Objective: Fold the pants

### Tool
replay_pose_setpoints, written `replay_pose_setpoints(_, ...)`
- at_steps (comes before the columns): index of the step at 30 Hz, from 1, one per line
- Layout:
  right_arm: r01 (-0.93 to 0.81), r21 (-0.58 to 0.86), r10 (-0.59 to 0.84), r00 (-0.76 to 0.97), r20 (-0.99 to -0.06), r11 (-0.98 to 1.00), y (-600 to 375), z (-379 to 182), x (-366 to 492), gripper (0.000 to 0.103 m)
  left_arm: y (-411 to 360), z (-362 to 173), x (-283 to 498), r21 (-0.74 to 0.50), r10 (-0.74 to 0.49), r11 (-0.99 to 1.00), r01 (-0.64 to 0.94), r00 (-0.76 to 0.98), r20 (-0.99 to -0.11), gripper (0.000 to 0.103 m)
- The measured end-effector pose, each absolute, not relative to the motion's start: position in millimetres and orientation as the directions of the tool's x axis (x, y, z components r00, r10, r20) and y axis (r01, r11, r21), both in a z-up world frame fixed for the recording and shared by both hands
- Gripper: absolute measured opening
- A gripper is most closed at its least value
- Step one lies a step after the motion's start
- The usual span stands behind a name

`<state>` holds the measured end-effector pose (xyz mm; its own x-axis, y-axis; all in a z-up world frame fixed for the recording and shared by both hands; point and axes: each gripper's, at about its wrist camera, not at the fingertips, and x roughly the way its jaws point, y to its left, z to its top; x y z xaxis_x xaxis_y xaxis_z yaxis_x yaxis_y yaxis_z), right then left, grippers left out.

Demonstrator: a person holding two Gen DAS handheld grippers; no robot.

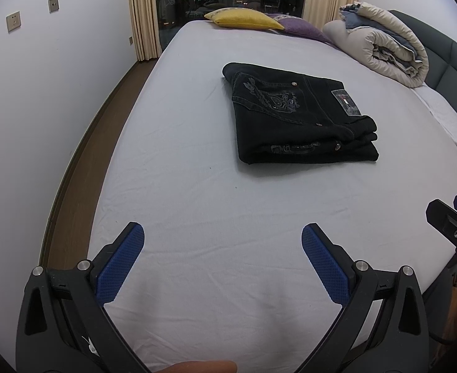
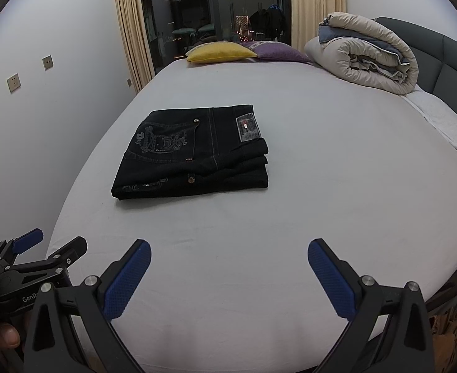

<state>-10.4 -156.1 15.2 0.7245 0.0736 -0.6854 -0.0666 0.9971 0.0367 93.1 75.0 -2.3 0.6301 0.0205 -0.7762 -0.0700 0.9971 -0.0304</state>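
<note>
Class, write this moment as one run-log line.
pants: folded on bed | left gripper: open, empty | right gripper: open, empty | both clear of pants

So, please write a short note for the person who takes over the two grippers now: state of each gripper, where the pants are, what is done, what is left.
Left gripper: open, empty, above the near part of the bed.
Right gripper: open, empty, also above the near part.
Black pants: folded in a compact stack in the middle of the sheet, back pocket and label on top, touched by neither gripper.
Done: the folding looks finished.
Left: probably nothing; maybe only square up the uneven layer edges on the right side.
</note>
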Motion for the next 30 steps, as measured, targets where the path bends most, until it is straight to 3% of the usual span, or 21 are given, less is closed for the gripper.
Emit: replay_pose_setpoints(30,-0.069,0.040,0.077,0.720,-0.690,0.997,-154.5,9.0,-11.7,0.103,74.2,-1.7,92.2,-0.030,0.021,0.997,-0.071,0.629,-0.777,0.103)
